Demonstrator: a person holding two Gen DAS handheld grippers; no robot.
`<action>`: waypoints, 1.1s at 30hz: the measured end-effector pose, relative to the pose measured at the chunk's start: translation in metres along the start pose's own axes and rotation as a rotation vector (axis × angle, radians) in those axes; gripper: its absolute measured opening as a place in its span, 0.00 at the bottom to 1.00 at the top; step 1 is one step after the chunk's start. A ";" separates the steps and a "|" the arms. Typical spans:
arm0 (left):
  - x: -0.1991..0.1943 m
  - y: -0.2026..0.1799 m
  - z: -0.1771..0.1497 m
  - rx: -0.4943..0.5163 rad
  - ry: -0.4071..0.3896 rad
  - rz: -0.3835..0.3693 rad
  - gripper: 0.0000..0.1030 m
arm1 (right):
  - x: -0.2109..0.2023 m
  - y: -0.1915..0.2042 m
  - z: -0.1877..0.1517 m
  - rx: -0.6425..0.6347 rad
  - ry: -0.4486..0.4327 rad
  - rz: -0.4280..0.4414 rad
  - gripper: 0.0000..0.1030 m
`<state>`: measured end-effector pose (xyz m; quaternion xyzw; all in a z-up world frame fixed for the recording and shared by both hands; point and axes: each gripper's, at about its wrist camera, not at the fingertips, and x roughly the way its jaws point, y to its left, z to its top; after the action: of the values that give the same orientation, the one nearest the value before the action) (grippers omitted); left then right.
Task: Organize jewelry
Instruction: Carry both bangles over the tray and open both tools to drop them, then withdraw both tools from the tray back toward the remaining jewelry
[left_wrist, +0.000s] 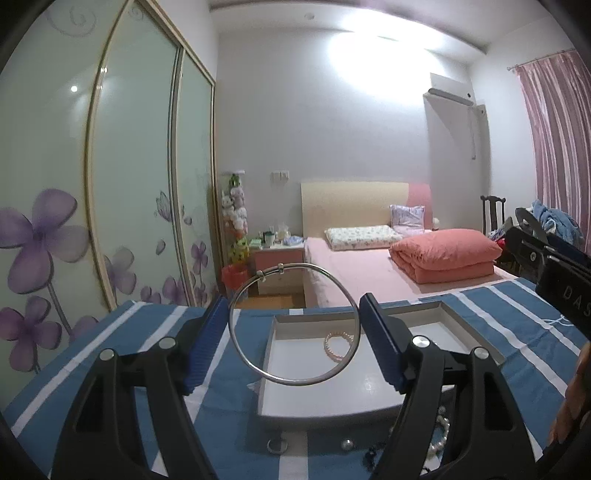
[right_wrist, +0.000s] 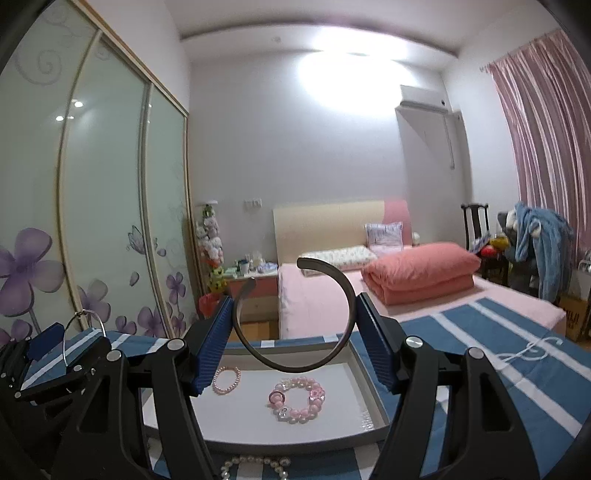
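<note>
My left gripper (left_wrist: 293, 325) is shut on a thin silver ring bangle (left_wrist: 236, 345), held upright above the white tray (left_wrist: 448, 312). My right gripper (right_wrist: 293, 332) is shut on a dark open cuff bracelet (right_wrist: 349, 295), also held upright over the tray (right_wrist: 364, 373). In the tray lie a small pink bead bracelet (right_wrist: 226, 380) and a larger pink charm bracelet (right_wrist: 297, 398). The left gripper with its silver bangle (right_wrist: 83, 338) shows at the left of the right wrist view. The right gripper's body shows at the right edge of the left wrist view.
The tray stands on a blue cloth with white stripes (right_wrist: 498, 354). A white pearl strand (right_wrist: 255, 466) lies on the cloth in front of the tray. Small studs (left_wrist: 275, 445) lie near the tray's front edge. A bed with a pink quilt (right_wrist: 421, 271) stands behind.
</note>
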<state>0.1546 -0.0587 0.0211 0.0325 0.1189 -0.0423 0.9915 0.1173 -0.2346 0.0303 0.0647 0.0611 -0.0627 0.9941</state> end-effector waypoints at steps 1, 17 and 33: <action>0.007 -0.001 0.000 0.000 0.010 0.000 0.69 | 0.005 0.000 -0.001 0.003 0.011 -0.002 0.65; 0.104 -0.016 -0.034 -0.007 0.258 -0.066 0.69 | 0.095 -0.017 -0.052 0.096 0.383 0.045 0.65; 0.131 -0.005 -0.043 -0.047 0.331 -0.088 0.73 | 0.111 -0.025 -0.055 0.154 0.459 0.057 0.77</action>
<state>0.2711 -0.0701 -0.0526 0.0105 0.2829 -0.0771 0.9560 0.2169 -0.2647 -0.0411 0.1546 0.2783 -0.0230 0.9477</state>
